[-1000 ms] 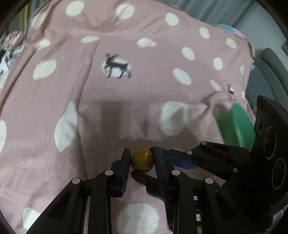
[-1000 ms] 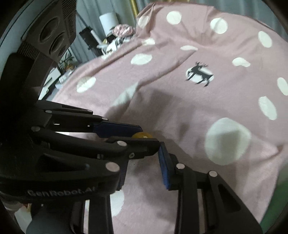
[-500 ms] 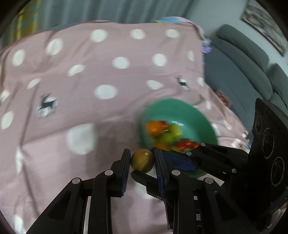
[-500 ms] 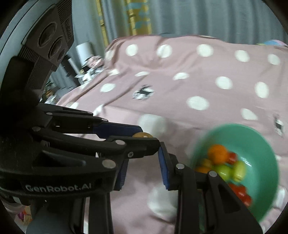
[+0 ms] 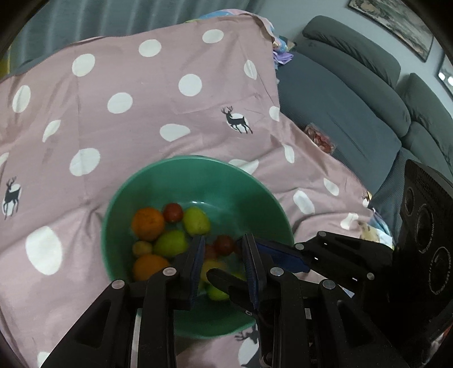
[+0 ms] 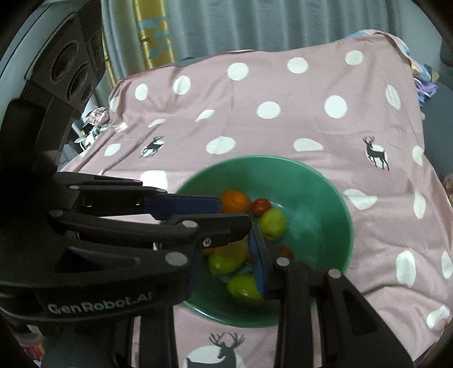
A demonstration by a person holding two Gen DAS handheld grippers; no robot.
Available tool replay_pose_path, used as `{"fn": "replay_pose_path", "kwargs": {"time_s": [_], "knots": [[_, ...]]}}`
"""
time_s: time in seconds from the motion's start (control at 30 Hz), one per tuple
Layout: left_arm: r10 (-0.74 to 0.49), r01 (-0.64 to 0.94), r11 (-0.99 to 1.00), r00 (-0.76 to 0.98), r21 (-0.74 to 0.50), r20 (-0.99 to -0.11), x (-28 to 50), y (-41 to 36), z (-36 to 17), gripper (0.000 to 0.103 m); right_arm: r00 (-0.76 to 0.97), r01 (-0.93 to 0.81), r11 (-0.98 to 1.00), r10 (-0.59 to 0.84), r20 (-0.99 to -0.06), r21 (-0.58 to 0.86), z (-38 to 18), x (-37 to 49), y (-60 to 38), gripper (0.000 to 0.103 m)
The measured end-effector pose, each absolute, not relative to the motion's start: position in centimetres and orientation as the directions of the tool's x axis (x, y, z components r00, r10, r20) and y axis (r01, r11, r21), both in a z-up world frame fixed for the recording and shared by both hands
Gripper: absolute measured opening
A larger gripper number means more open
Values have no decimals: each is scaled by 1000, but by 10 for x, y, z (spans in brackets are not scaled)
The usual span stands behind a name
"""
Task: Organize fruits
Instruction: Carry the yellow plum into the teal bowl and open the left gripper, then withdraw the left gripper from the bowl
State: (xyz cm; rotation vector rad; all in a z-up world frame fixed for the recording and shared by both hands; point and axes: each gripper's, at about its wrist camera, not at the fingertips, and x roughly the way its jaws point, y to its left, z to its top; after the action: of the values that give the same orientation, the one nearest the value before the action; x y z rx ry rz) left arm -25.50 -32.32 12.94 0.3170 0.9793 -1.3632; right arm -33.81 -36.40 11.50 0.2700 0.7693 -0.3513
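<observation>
A green bowl (image 5: 198, 162) (image 6: 269, 161) stands on the pink spotted cloth, holding oranges (image 5: 147, 223), green fruits (image 5: 170, 243) and small red ones (image 5: 173, 212). My left gripper (image 5: 223, 237) hangs over the bowl's near side. Its pads stand a narrow gap apart, and I see the bowl's inside through the gap. A blurred yellow-brown fruit (image 5: 213, 268) (image 6: 230, 249) shows just below the pads, inside the bowl. My right gripper (image 6: 225, 254) is crossed under the left one over the same spot, open, with nothing gripped.
The pink cloth (image 5: 127, 70) with white dots and deer prints covers the whole surface. A grey sofa (image 5: 339, 93) stands to the right with a clear packet (image 5: 320, 138) on its seat. Curtains (image 6: 254, 22) hang behind, and clutter (image 6: 96, 121) lies at the far left.
Both grippers swung together from bare cloth to above the green bowl. The brown fruit that sat between the left pads is gone from them and now shows blurred lower down.
</observation>
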Motion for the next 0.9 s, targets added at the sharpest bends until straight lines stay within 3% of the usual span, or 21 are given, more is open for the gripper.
{"fn": "replay_pose_path", "kwargs": {"time_s": [0.13,0.17,0.2,0.23,0.27,0.3,0.33,0.37,0.53,0.73,0.9], "knots": [[-681,909,261,-66,-326,-729,-253,-323,131,27,657,428,899,-243,-713,89,113,-342,-368,35],[-685,907,271,-54,-323,-727,-251,-321,132,27,656,430,899,-249,-712,83,113,-342,-368,43],[-686,905,284,-39,-317,-727,-249,-319,134,31,653,434,898,-256,-713,76,113,-343,-368,58],[-679,901,310,-12,-303,-734,-246,-318,136,45,649,442,894,-267,-712,68,113,-343,-368,68],[-673,900,328,10,-286,-740,-246,-317,137,68,643,461,886,-289,-709,57,114,-343,-368,86],[-665,900,351,45,-259,-745,-245,-315,140,79,643,469,881,-300,-704,53,115,-344,-368,95],[-658,899,377,89,-224,-747,-245,-313,143,94,646,479,877,-312,-697,51,117,-345,-367,98],[-651,896,393,114,-205,-750,-245,-311,144,99,644,484,874,-315,-697,52,118,-345,-366,103],[-592,863,487,214,-134,-777,-238,-298,149,99,608,502,864,-337,-719,20,117,-343,-361,103],[-525,828,552,257,-96,-811,-229,-284,152,100,484,632,762,-532,-695,-144,125,-345,-355,103],[-477,815,578,299,-39,-826,-228,-279,148,100,544,610,791,-459,-702,-45,132,-353,-355,103]]}}
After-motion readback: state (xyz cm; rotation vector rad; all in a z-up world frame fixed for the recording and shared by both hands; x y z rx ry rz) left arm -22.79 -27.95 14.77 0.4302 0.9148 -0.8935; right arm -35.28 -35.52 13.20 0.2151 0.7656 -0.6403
